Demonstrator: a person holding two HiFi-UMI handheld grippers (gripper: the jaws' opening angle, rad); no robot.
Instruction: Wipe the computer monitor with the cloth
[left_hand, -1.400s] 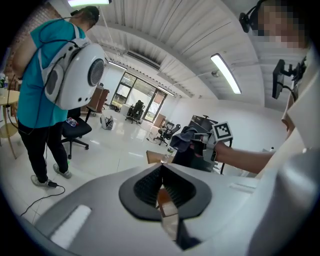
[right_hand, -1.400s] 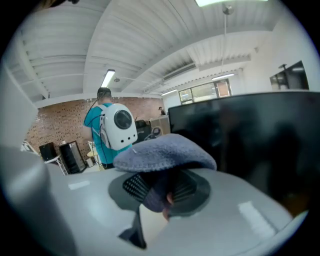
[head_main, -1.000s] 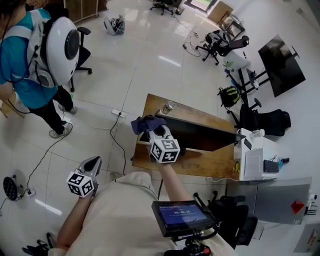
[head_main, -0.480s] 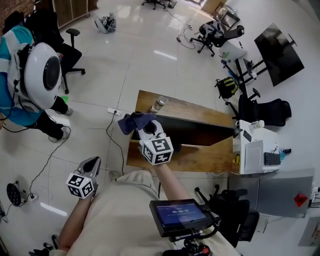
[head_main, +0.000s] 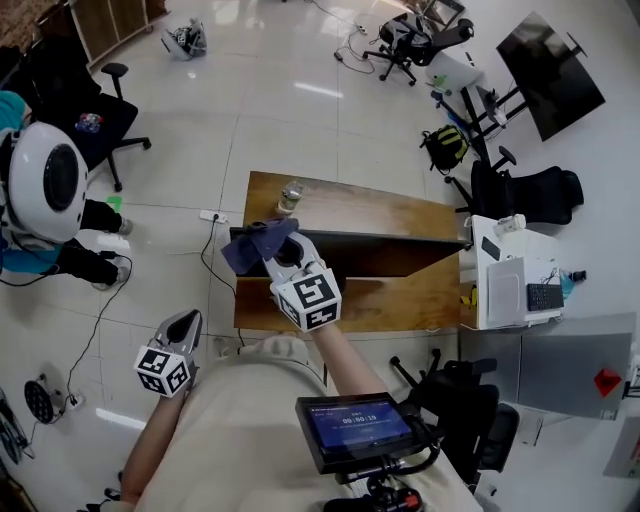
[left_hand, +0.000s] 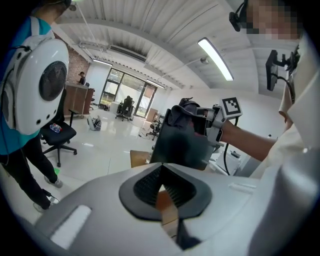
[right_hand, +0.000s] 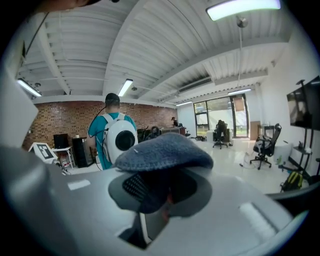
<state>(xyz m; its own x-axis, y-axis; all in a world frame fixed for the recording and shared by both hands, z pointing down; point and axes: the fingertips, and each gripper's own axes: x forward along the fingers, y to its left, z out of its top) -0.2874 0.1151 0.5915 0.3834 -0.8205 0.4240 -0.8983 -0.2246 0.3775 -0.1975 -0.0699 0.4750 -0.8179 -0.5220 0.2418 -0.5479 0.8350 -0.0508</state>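
The dark monitor (head_main: 400, 252) stands on a wooden desk (head_main: 400, 305); from above I see mostly its top edge. My right gripper (head_main: 280, 252) is shut on a blue-grey cloth (head_main: 252, 246) and holds it at the monitor's left end. The right gripper view shows the cloth (right_hand: 165, 152) bulging over that gripper's (right_hand: 167, 196) jaws. My left gripper (head_main: 185, 323) hangs low on the left, off the desk and over the floor, shut on nothing. In the left gripper view, past that gripper (left_hand: 160, 181), I see the monitor's (left_hand: 182, 145) dark face with the cloth (left_hand: 181, 111) at its top.
A clear bottle (head_main: 290, 195) stands at the desk's far left edge. A white side unit (head_main: 510, 290) adjoins the desk on the right. A person with a white backpack (head_main: 45, 190) is at far left. A cable (head_main: 213, 262) trails over the floor. Office chairs (head_main: 520, 205) stand behind.
The head view has swung, so the desk sits more central and the person with the backpack lies farther left. The right gripper still holds the cloth at the monitor's left end. The left gripper has not moved.
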